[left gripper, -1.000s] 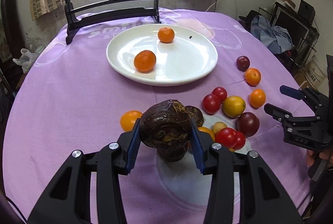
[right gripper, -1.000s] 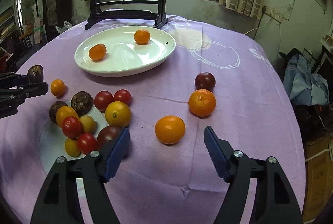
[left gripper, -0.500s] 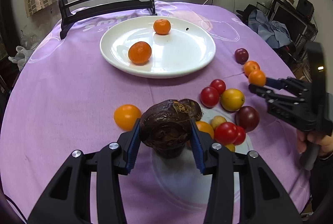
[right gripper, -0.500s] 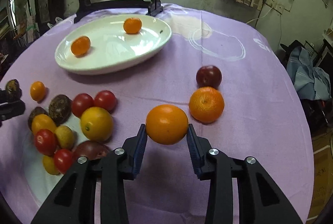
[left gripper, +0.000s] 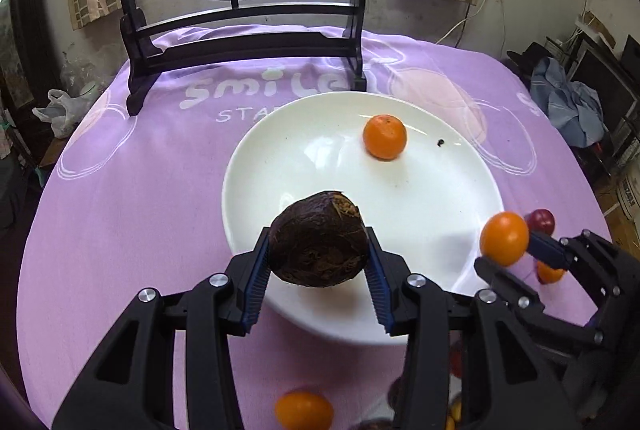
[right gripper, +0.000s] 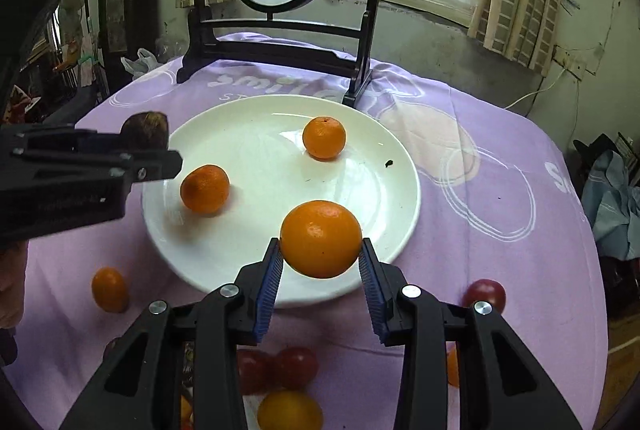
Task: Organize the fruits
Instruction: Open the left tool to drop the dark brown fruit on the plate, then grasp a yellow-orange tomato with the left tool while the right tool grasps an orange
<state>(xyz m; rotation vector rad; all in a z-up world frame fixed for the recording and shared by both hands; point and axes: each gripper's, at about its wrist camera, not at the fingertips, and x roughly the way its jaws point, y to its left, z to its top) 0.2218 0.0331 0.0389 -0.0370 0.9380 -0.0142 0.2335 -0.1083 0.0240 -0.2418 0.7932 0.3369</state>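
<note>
Left gripper (left gripper: 318, 264) is clamping a dark brown wrinkly fruit (left gripper: 318, 239) mid-frame over the white plate (left gripper: 460, 198), while the right gripper (right gripper: 320, 280) is squeezing an orange (right gripper: 321, 239) above the plate's lower rim.

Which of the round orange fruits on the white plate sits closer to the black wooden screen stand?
The orange fruit at the white plate's far right, near the stand's foot. The other orange fruit lies nearer, at the plate's left.
</note>
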